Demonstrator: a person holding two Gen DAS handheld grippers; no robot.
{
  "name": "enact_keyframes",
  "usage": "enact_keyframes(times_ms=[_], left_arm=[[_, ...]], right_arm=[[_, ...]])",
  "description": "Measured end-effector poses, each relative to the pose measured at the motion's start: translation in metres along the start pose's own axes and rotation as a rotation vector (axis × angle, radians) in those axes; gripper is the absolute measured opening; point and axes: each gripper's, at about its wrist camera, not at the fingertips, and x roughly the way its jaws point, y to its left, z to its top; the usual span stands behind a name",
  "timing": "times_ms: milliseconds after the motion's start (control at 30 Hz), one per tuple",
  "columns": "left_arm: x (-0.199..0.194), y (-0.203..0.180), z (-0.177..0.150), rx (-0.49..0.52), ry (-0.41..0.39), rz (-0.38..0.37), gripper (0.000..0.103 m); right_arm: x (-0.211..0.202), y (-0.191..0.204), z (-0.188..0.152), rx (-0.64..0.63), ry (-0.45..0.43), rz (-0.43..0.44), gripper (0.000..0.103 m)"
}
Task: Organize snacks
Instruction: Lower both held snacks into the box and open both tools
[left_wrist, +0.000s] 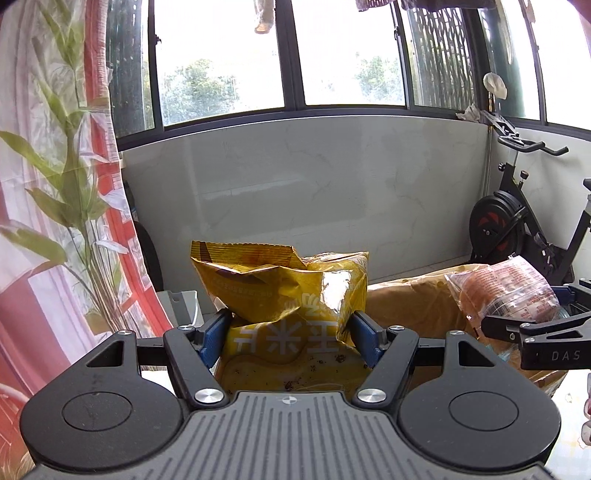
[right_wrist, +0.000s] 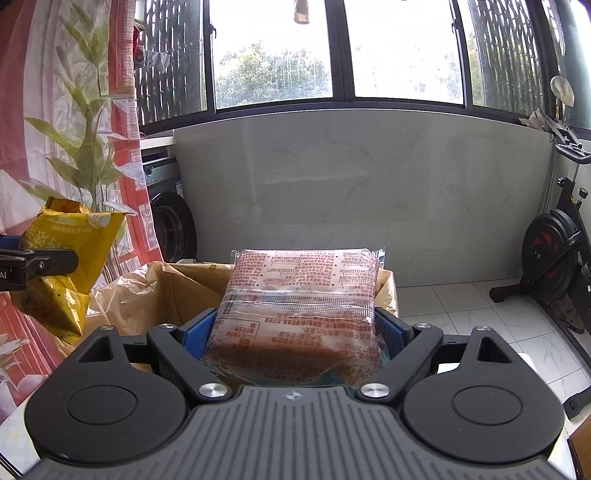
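You risked two things here. The yellow snack bag (left_wrist: 284, 295) was soft and crumpled, and your left gripper (left_wrist: 290, 332) pinched it only at its lower half, so the tall upper part could fold over and slip if you tilted it more. Crumbs were lying on its lower face, so the bag was probably open, and some contents could fall out during the carry. The clear packet with red print (right_wrist: 299, 302) was wide and smooth; your right gripper (right_wrist: 295, 334) held it near its close end, so the far end could sag and catch on the rim of the brown cardboard box (right_wrist: 177, 280) lined with a plastic sheet.

Your left gripper was spread rather wide, with both blue pads (left_wrist: 214, 332) pressing on the sides of the yellow bag. Your right gripper stood even wider, clamped on the clear packet from both sides.

In the left wrist view, the yellow bag was at the centre and the packet at 3 o'clock. In the right wrist view, the box lay behind the packet, toward 10 o'clock, and the yellow bag at 9 o'clock.
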Motion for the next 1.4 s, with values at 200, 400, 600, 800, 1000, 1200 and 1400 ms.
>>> enact_keyframes(times_ms=[200, 400, 600, 800, 1000, 1200, 1400], left_arm=[[0.037, -0.013, 0.0, 0.022, 0.082, -0.015, 0.073], [0.057, -0.021, -0.009, 0.043, 0.131, 0.002, 0.076], [0.068, -0.017, -0.012, 0.037, 0.182, -0.011, 0.083], [0.068, -0.015, -0.014, 0.049, 0.209, -0.004, 0.084], [0.048, -0.022, -0.012, 0.069, 0.2, 0.007, 0.085], [0.026, -0.015, -0.013, 0.073, 0.185, 0.015, 0.086], [-0.003, 0.001, -0.015, 0.057, 0.179, 0.035, 0.086]], right_arm=[[0.023, 0.002, -0.006, -0.007, 0.062, 0.006, 0.089], [0.032, -0.004, -0.014, 0.022, 0.113, 0.001, 0.089], [0.033, -0.002, -0.014, 0.012, 0.127, -0.007, 0.09], [0.025, -0.004, -0.012, 0.013, 0.119, -0.019, 0.09], [0.011, -0.002, -0.011, 0.016, 0.104, -0.026, 0.09], [-0.011, 0.001, -0.01, 0.015, 0.075, -0.025, 0.09], [-0.041, 0.001, -0.013, 0.039, 0.034, 0.001, 0.095]])
